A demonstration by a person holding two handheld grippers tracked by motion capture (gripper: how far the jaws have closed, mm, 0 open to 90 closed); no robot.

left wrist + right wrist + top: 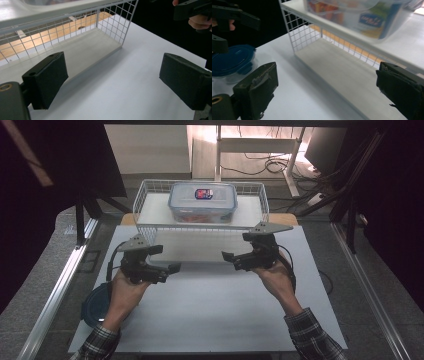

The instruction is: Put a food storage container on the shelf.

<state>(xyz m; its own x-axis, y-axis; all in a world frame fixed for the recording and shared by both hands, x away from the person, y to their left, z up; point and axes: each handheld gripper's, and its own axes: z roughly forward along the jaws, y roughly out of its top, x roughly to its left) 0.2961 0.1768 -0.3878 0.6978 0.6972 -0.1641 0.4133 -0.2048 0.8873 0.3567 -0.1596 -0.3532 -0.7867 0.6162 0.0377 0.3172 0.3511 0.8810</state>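
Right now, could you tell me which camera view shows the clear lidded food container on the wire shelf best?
The high view: the whole container sits in frame on the wire shelf's upper level, lid and label visible. The right gripper view catches its lower wall and label, blurred and cropped. The left gripper view shows just a sliver at its top edge.
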